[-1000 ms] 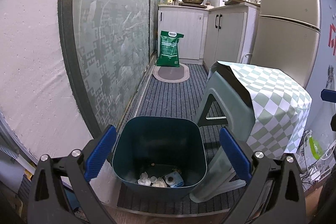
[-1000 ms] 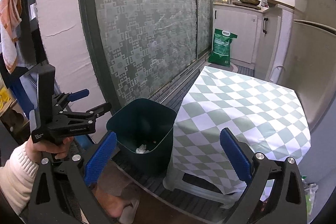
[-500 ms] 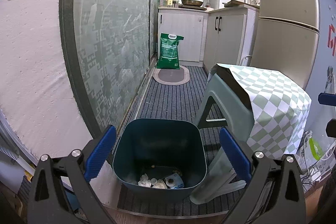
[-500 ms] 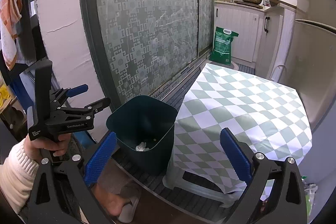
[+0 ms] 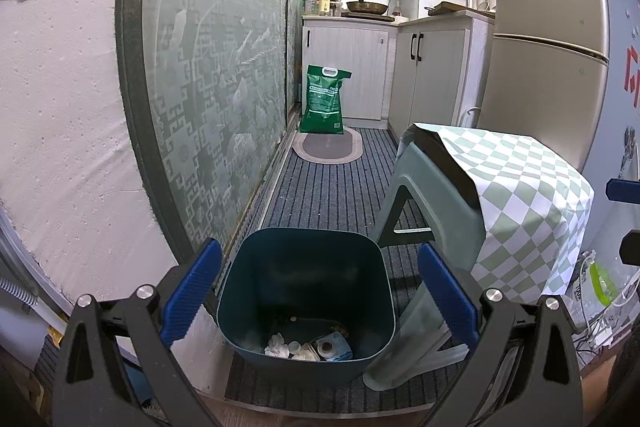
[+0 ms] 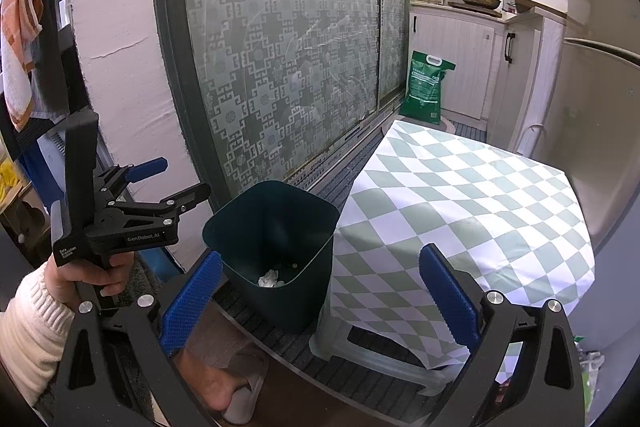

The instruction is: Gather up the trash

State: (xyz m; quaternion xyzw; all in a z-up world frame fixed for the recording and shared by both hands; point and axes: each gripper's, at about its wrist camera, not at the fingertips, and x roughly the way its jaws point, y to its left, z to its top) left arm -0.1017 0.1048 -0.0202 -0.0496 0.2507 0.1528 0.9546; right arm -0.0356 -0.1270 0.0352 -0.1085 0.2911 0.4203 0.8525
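A dark teal trash bin (image 5: 306, 291) stands on the striped mat beside the stool; it also shows in the right wrist view (image 6: 276, 223). Crumpled white paper and a tape roll (image 5: 310, 345) lie at its bottom. My left gripper (image 5: 320, 301) is open and empty, held just above and in front of the bin. My right gripper (image 6: 320, 301) is open and empty, above the gap between the bin and the stool. The left gripper (image 6: 176, 187) shows from the side in the right wrist view, held in a hand, jaws apart.
A plastic stool with a green-and-white checked cloth (image 6: 460, 203) stands right of the bin. A patterned glass sliding door (image 5: 216, 79) runs along the left. A green sack (image 5: 324, 101), cabinets and a fridge (image 5: 548, 47) are farther back. A slippered foot (image 6: 224, 383) is near the mat edge.
Both grippers have drifted slightly; the bin sits a little lower and farther in both views. Both stay open and empty.
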